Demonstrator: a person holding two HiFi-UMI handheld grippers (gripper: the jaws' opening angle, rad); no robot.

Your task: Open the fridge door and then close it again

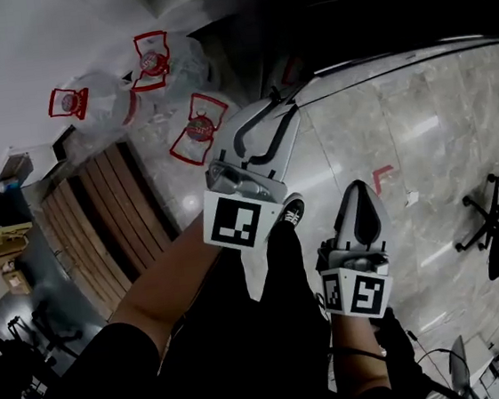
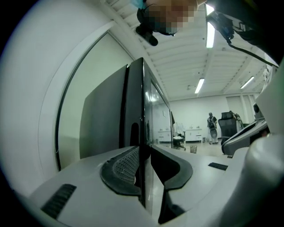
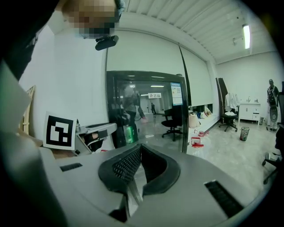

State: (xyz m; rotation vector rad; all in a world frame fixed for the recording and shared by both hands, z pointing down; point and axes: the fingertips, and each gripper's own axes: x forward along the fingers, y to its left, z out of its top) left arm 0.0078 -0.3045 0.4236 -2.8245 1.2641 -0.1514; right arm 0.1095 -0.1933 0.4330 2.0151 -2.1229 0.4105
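The tall black fridge with a glass door (image 3: 146,111) stands ahead of me. In the left gripper view the door's thin black edge (image 2: 143,102) runs straight up from between the jaws. My left gripper (image 2: 144,166) is shut on that edge, one pad on each face. From the head camera the left gripper (image 1: 285,102) reaches up to the dark fridge front (image 1: 389,8). My right gripper (image 1: 360,189) hangs lower and to the right, apart from the fridge. Seen from its own camera, the right gripper (image 3: 138,148) is shut with nothing between its pads.
Clear plastic bags with red labels (image 1: 197,128) lie on the floor left of the fridge, beside a wooden slatted pallet (image 1: 107,210). An office chair (image 1: 494,220) stands at the right. My legs and a shoe (image 1: 293,209) are below. A person (image 2: 212,126) stands far off.
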